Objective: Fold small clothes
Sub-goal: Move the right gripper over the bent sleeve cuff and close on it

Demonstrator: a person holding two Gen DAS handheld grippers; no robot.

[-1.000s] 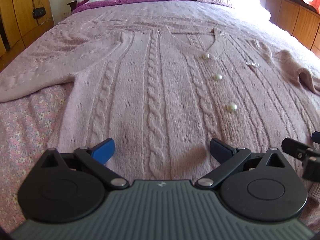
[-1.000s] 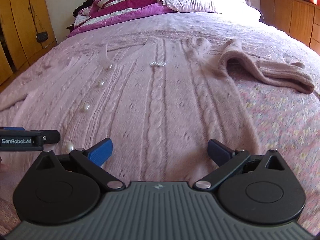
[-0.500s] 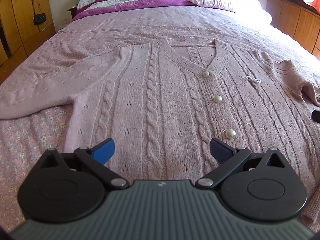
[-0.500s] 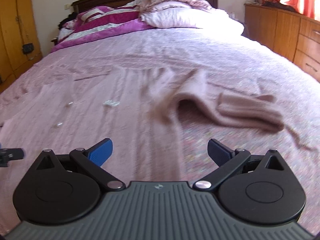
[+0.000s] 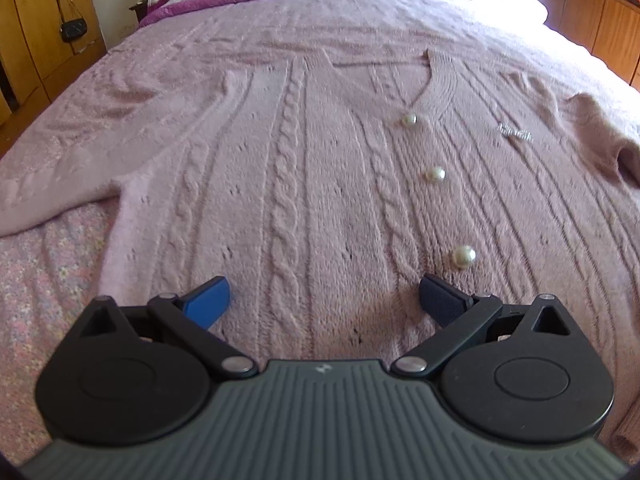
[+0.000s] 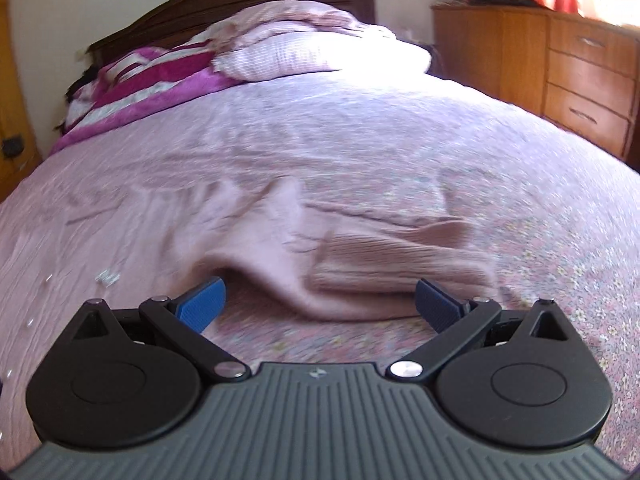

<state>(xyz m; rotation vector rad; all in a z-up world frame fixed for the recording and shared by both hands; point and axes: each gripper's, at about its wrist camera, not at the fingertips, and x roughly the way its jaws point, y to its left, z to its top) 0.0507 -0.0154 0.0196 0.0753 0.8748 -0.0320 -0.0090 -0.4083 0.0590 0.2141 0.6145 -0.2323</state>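
A pink cable-knit cardigan (image 5: 304, 184) is lying face up and spread flat on a bed (image 6: 400, 128), its hem end sitting under and between the jaws of the left gripper (image 5: 324, 300). Three pearl buttons (image 5: 464, 257) are running away from the right jaw toward the V-neck (the nearest one just beyond that jaw's tip). One sleeve (image 5: 60, 184) is stretching out far to the left of the jaws. The left gripper is hovering low over the knit with jaws spread wide, gripping nothing.

In the right wrist view, the other sleeve (image 6: 360, 256) is lying bunched and folded on itself, its ribbed cuff just ahead of the right gripper (image 6: 320, 300), between the two pads. That gripper's jaws are also standing wide apart and empty. Beyond them, pillows (image 6: 320, 48) are resting against a dark headboard (image 6: 224, 0); a wooden dresser (image 6: 560, 68) is standing to the right.
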